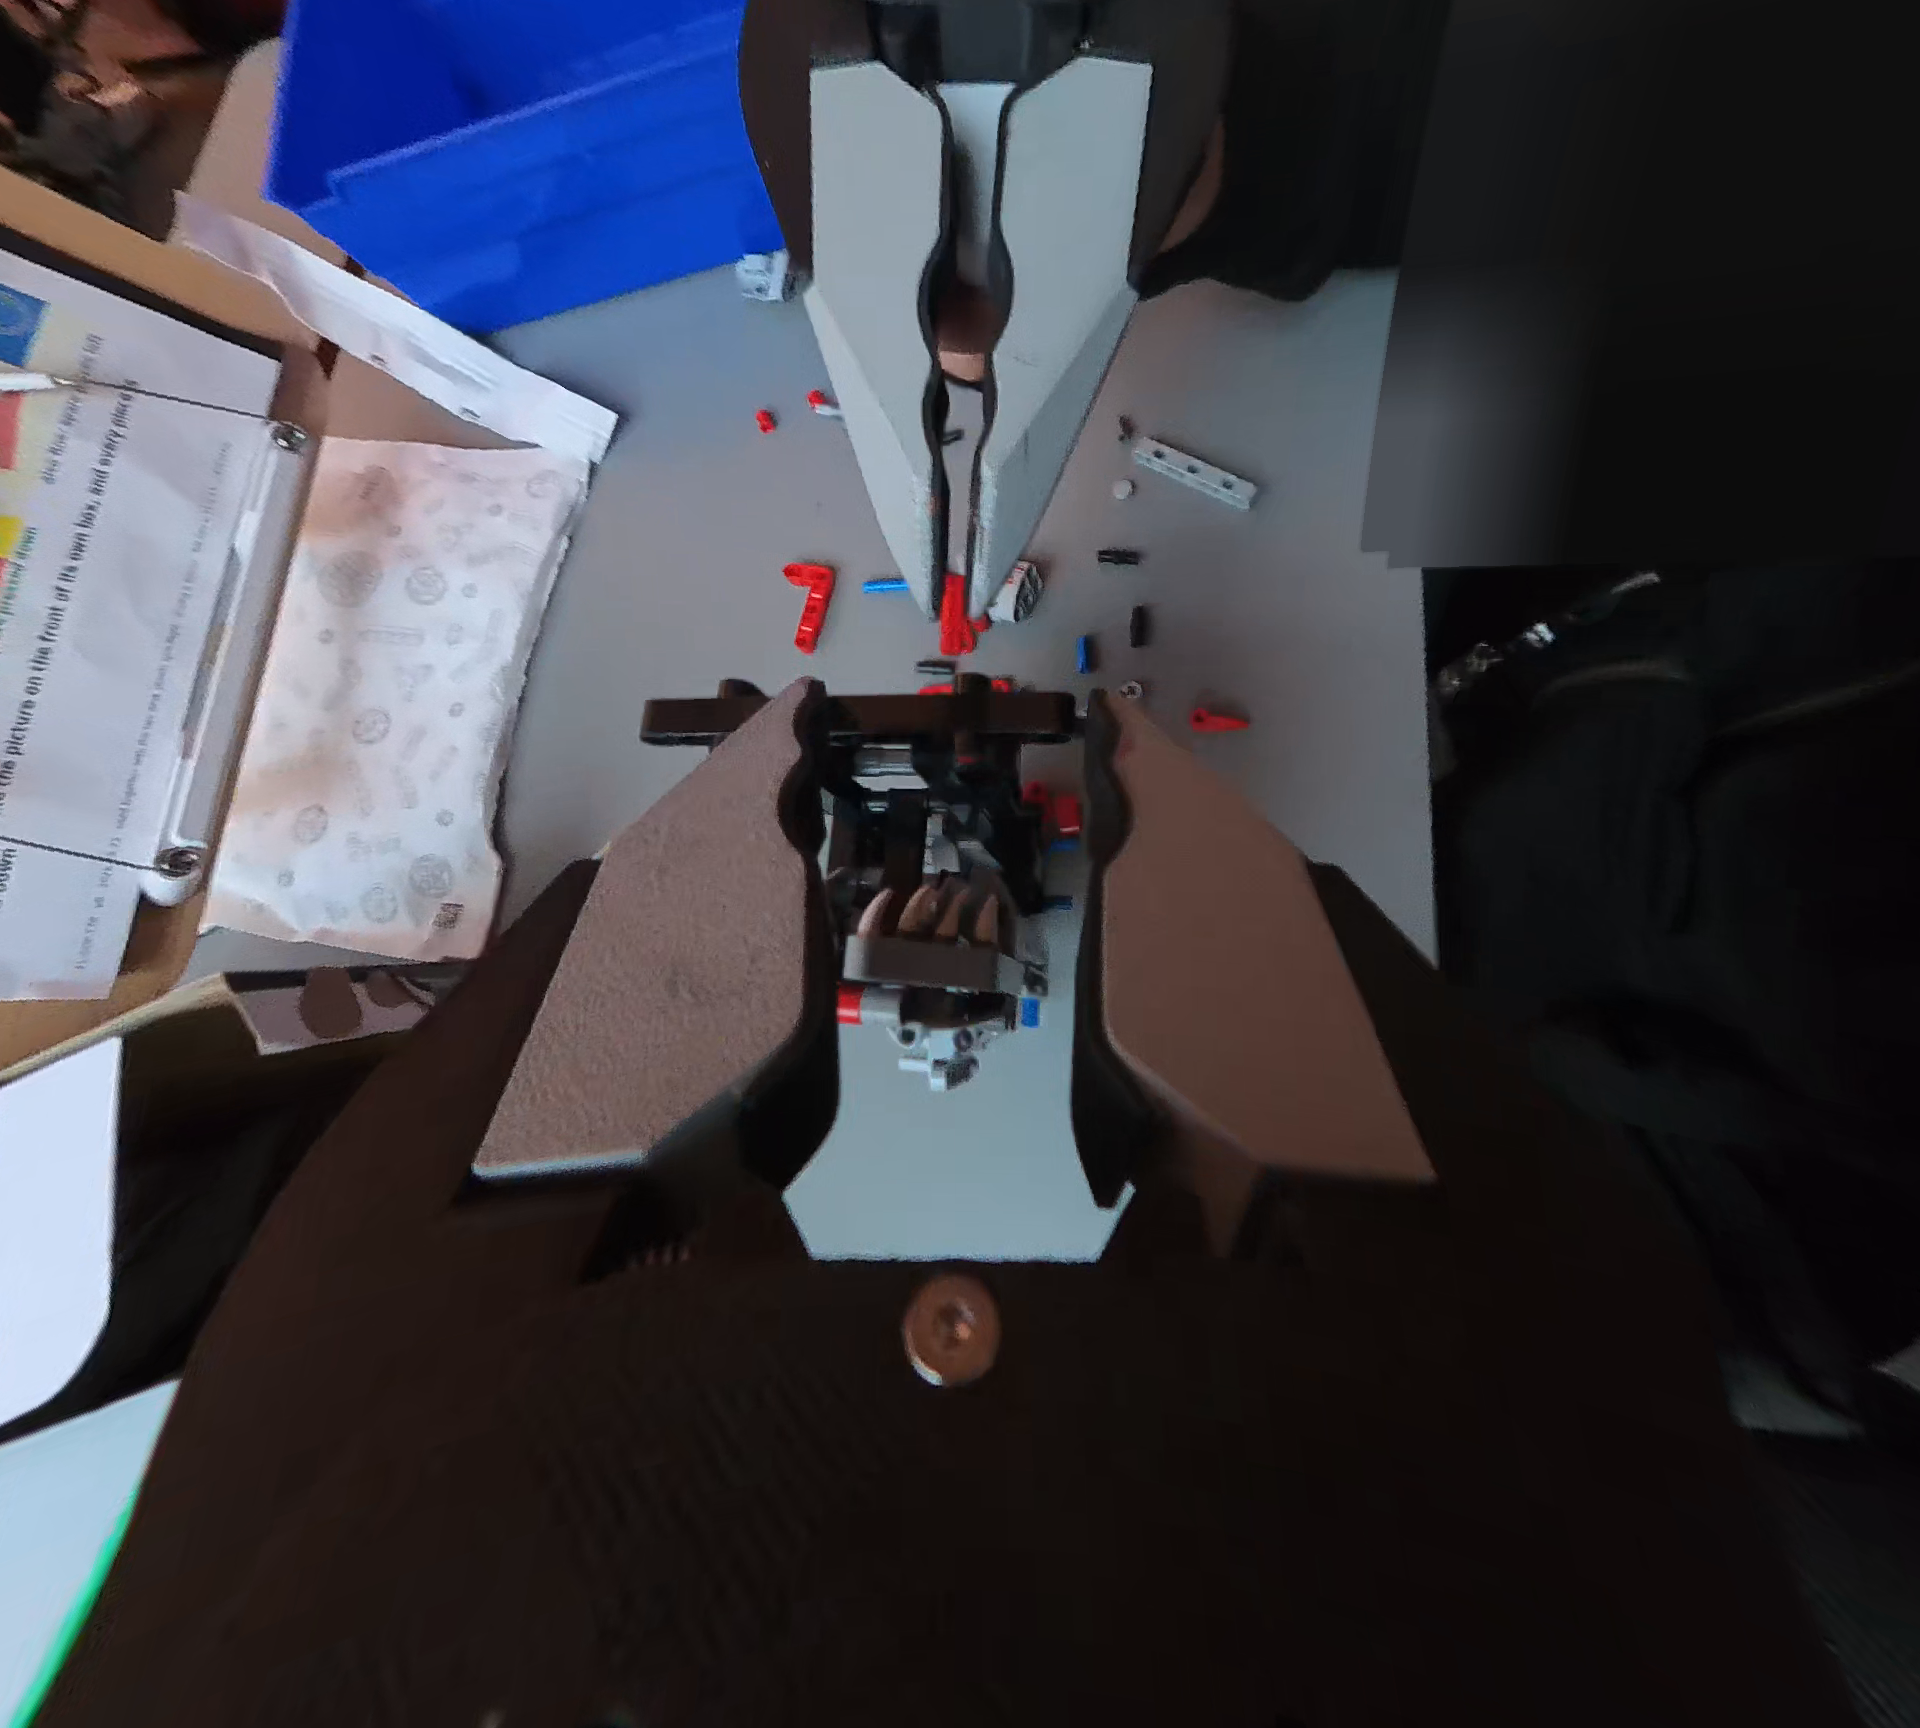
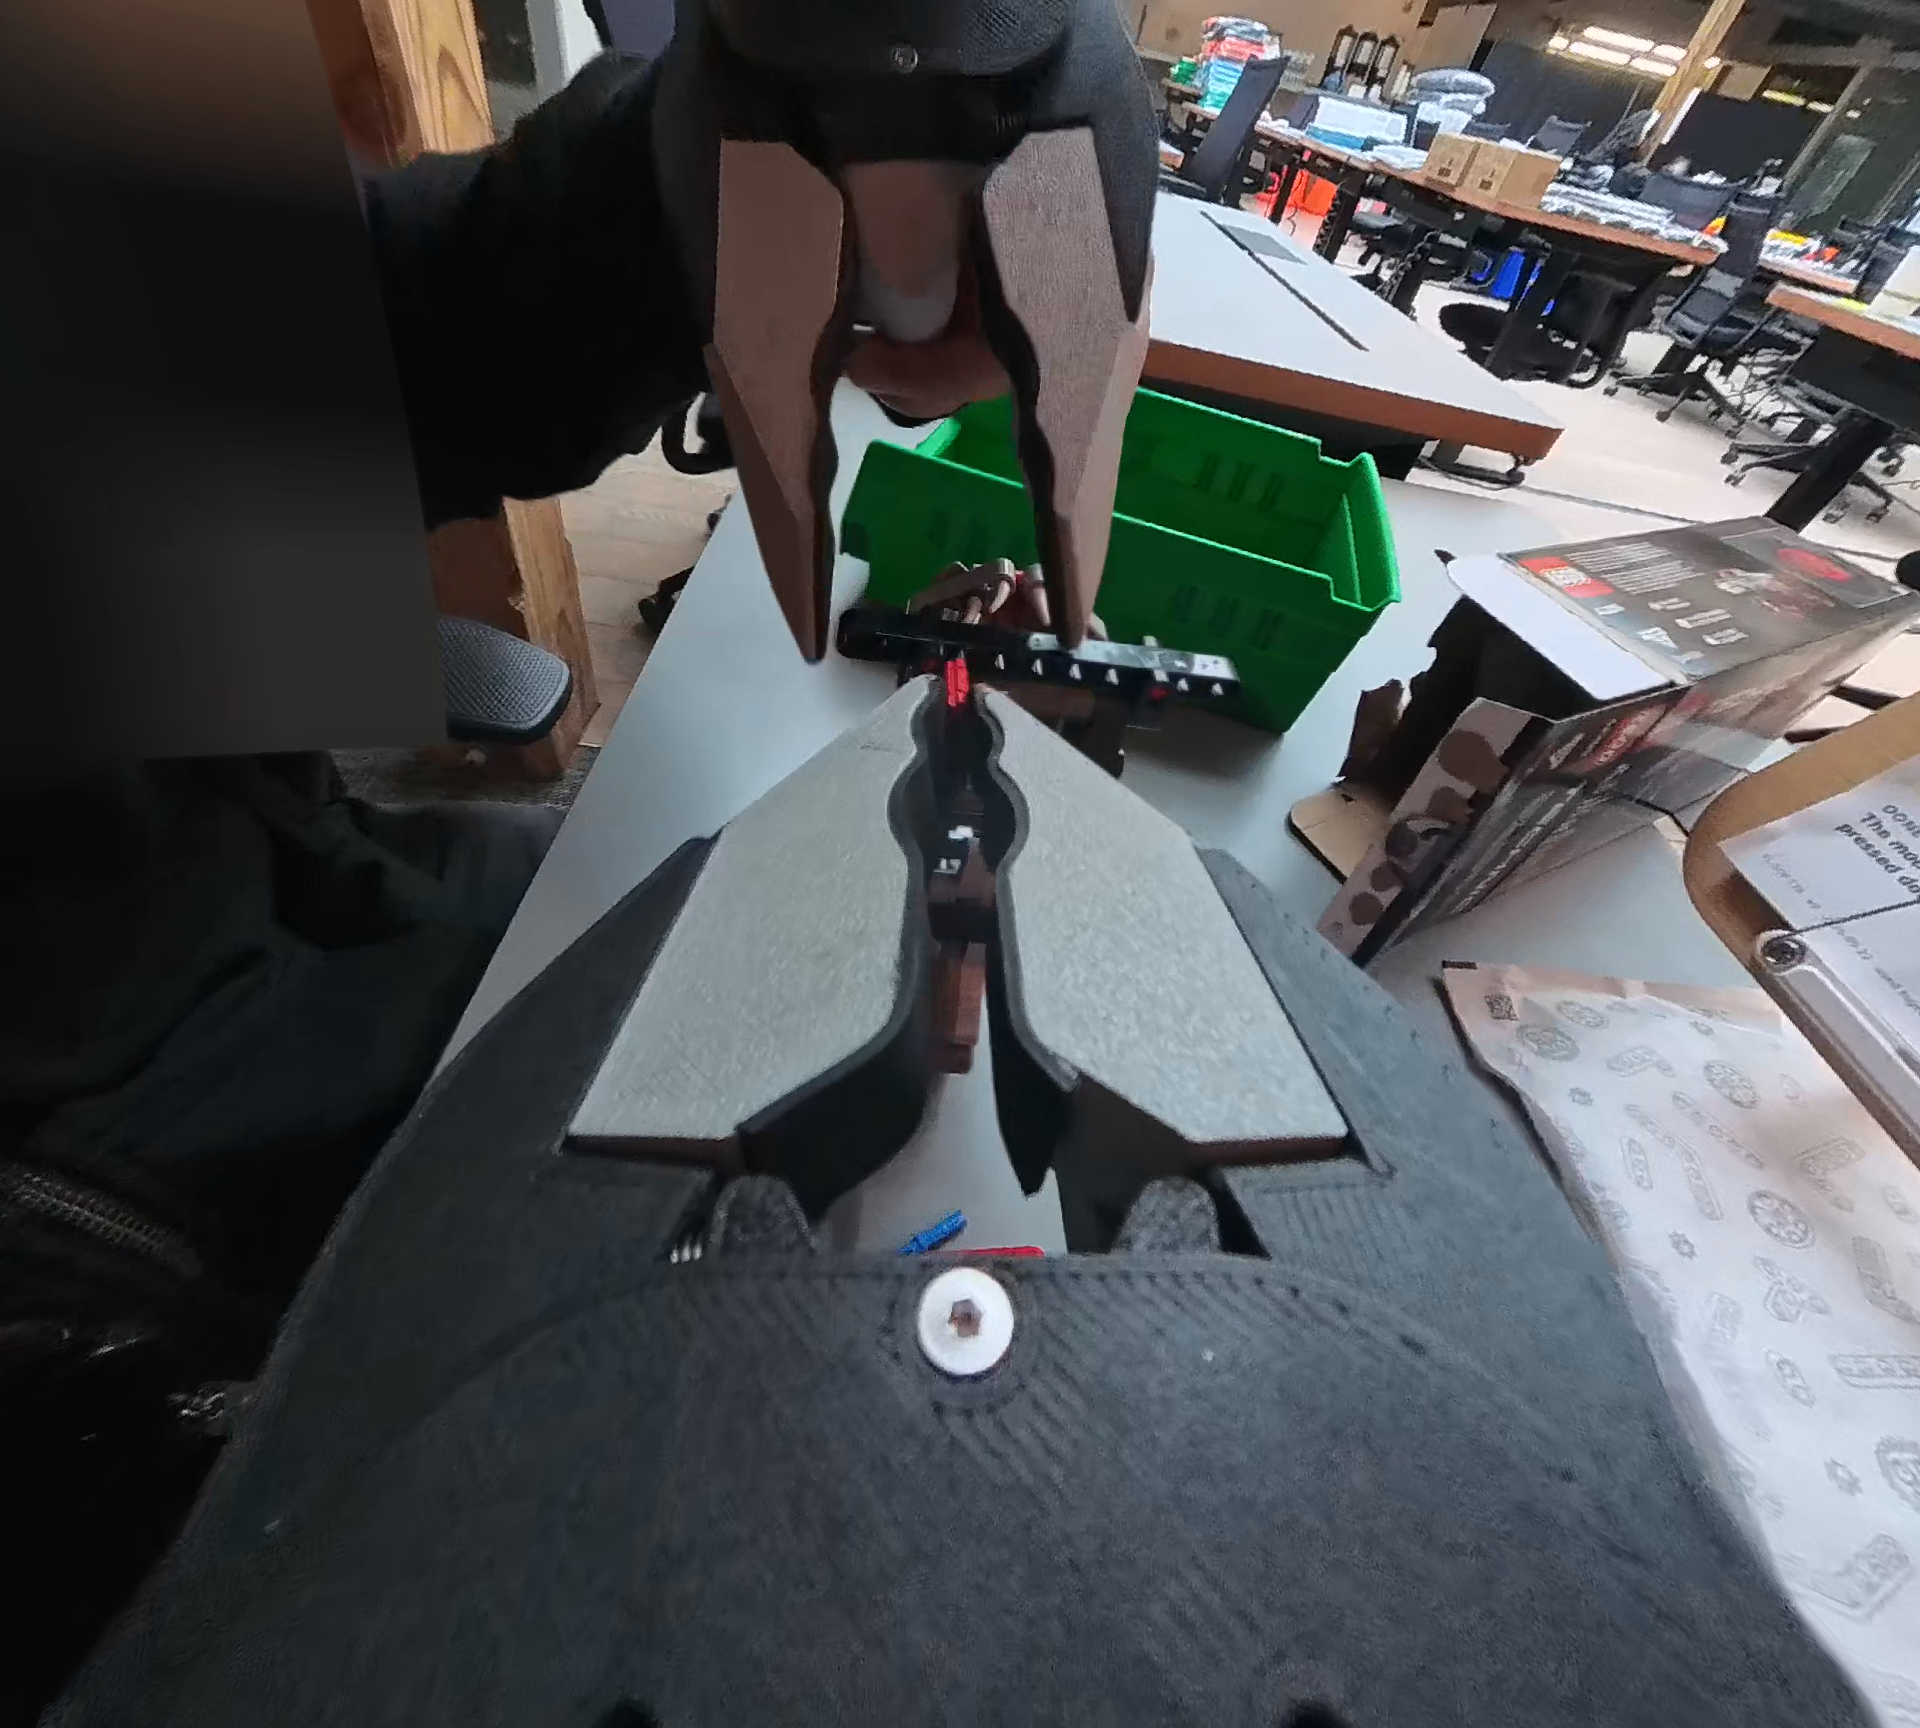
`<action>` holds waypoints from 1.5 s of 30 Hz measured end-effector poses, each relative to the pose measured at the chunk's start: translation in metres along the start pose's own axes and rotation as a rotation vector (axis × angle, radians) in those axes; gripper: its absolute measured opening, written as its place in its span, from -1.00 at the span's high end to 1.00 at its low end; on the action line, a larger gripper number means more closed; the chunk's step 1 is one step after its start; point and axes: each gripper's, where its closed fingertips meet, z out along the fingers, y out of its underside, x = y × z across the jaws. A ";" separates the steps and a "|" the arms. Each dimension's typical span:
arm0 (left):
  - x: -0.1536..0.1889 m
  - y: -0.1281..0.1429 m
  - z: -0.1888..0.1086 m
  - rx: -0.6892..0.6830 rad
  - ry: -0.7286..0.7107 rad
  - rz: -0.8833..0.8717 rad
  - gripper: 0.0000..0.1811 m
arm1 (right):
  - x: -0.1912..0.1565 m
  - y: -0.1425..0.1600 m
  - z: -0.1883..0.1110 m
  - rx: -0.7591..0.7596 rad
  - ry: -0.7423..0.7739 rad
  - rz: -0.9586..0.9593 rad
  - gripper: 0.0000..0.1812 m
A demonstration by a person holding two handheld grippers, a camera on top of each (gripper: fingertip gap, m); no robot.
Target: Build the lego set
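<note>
My left gripper [image 1: 951,702], with brown fingers, is shut on the sides of a black Lego assembly [image 1: 935,847] with grey and red parts, held just above the grey table [image 1: 644,556]. Its long black beam [image 2: 1122,670] lies across the fingertips. My right gripper [image 2: 954,691], with grey fingers, faces the left one and is shut on a small red piece [image 2: 956,679]. The red piece [image 1: 956,624] sits right at the middle of the beam. The left gripper also shows in the right wrist view [image 2: 940,639], and the right gripper in the left wrist view [image 1: 956,608].
Loose pieces lie on the table: a red L-shaped beam [image 1: 810,603], a blue pin [image 1: 888,584], a grey beam [image 1: 1195,473], a red part [image 1: 1221,720]. There is also a blue bin [image 1: 520,68], a green bin [image 2: 1195,535], the set's box [image 2: 1662,639], a paper bag [image 1: 395,691] and an instruction stand [image 1: 104,587]. My left and right fingertips are right by each other.
</note>
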 end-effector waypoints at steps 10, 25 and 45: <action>0.009 0.000 -0.003 0.024 -0.031 0.032 0.62 | -0.005 0.003 0.004 -0.005 -0.016 -0.007 1.00; -0.009 0.013 -0.005 -0.103 -0.628 0.652 0.78 | -0.009 0.003 0.009 0.009 -0.036 0.039 1.00; -0.011 0.005 0.004 -0.069 -0.691 0.819 0.84 | 0.004 0.004 -0.004 0.018 -0.108 0.035 1.00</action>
